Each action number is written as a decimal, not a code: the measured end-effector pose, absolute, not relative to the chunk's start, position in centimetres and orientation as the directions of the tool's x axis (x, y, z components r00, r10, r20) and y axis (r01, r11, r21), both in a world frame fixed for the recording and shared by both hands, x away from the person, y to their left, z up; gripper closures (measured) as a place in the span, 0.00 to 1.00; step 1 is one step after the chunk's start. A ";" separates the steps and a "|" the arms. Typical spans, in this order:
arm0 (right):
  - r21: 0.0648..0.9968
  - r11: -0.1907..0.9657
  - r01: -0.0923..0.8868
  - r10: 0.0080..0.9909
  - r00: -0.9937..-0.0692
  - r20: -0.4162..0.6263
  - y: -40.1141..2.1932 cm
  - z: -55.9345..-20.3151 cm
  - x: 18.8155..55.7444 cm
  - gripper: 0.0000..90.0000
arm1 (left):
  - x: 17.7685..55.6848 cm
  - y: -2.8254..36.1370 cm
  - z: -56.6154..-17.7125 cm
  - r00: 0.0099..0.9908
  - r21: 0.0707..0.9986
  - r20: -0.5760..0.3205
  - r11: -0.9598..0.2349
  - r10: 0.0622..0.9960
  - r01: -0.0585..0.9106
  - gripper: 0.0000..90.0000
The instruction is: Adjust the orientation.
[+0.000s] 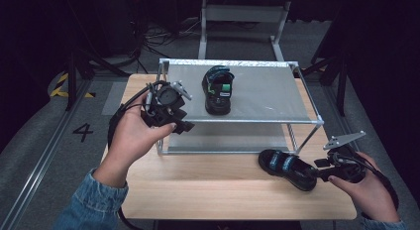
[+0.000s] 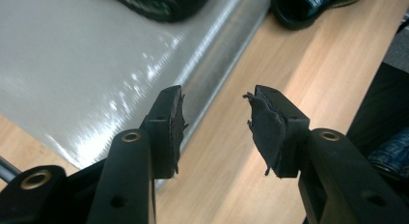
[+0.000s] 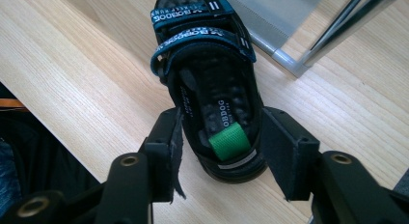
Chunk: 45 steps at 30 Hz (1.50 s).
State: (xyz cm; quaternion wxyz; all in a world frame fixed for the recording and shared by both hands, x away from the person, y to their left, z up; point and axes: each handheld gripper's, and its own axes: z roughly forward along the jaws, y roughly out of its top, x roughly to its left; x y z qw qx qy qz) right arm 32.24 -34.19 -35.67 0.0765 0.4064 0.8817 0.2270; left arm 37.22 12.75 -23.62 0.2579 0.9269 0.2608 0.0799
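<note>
Two hands are coming in over the tabletop's near edge, each holding one gripper: the right gripper [image 3: 217, 151] is clamping the heel of a black sandal [image 3: 212, 89] lying near the near right corner, while the left gripper [image 2: 214, 132] is hanging with its jaws apart and nothing between them by the left front corner of a metal rack [image 1: 277, 122]. Two sandals are showing in all, the second sandal [image 1: 218, 90] sitting on the rack's top shelf [image 1: 267, 93], its tip cut off in the left gripper view.
</note>
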 end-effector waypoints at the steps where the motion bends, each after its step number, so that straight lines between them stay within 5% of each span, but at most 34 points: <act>1: 0.460 0.564 0.686 0.754 -0.655 0.052 -34.3 -35.7 32.2 0.59 | 37.0 13.0 -23.9 0.853 0.523 0.010 -0.729 0.522 0.441 0.61; 17: 0.406 0.584 0.703 0.760 -0.649 0.031 -34.0 -36.5 32.5 0.63 | 35.1 15.2 -28.8 0.824 0.536 -0.017 -0.690 0.567 0.486 0.57; 27: 0.392 0.569 0.723 0.781 -0.624 0.015 -33.8 -36.6 32.8 0.95 | 34.9 15.8 -29.8 0.815 0.541 -0.034 -0.675 0.578 0.502 0.57; 45: 0.398 0.661 0.636 0.672 -0.738 0.062 -29.3 -35.4 31.1 0.95 | 35.2 16.8 -31.1 0.796 0.506 -0.057 -0.670 0.603 0.543 0.57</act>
